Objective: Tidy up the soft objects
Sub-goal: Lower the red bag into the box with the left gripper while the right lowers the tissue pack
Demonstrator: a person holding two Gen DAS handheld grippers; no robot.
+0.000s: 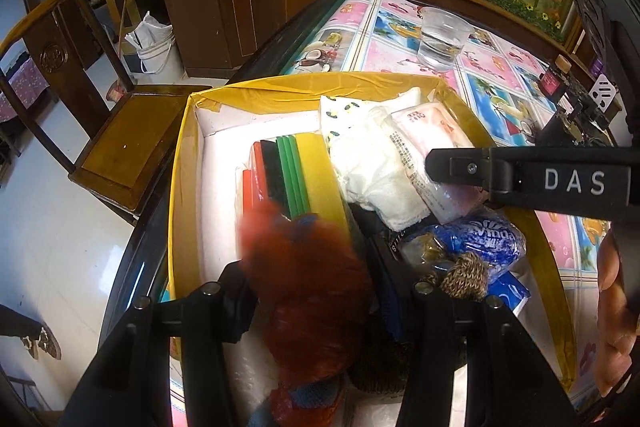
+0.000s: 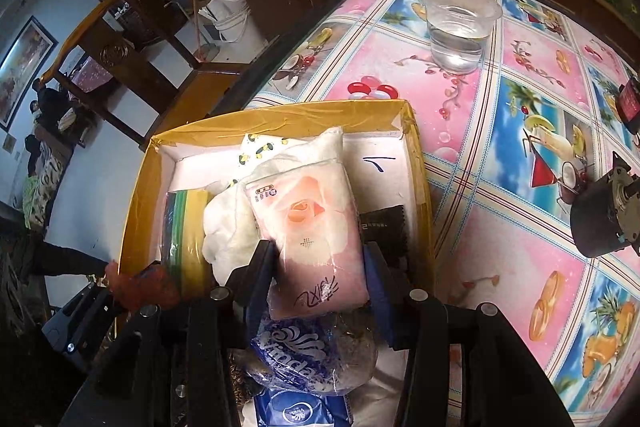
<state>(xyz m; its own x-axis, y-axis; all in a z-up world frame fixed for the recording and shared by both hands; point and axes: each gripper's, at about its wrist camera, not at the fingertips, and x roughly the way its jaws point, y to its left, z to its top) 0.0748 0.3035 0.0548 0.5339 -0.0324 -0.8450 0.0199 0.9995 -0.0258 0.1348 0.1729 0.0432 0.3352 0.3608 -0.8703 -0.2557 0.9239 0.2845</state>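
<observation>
Yellow tape lines the rim of an open cardboard box [image 1: 182, 163] with white inner walls, sitting at the near edge of a table under a glossy pink and blue patterned cloth [image 2: 500, 227]. At the box's left side, flat foam sheets [image 1: 298, 175] in red, black, green and yellow stand on edge, with bare white floor showing between them and the left wall. A fuzzy red knitted toy [image 1: 308, 291] with blue patches hangs blurred between the jaws of the left gripper [image 1: 316, 299], which are closed on it above the box's near left corner. To the right lies a crumpled white towel [image 2: 228, 231], then a smooth pink tissue packet [image 2: 316, 239] printed with a rose, pinched at its lower sides by the right gripper [image 2: 318, 267]. Beneath it are a crinkly blue Vinda tissue pack [image 2: 296, 351] and a brown knitted piece [image 1: 466, 275]. Little open room remains on the box's right side. Beyond the box, well apart, a clear plastic cup [image 2: 460, 27] holding water stands upright on the cloth.
</observation>
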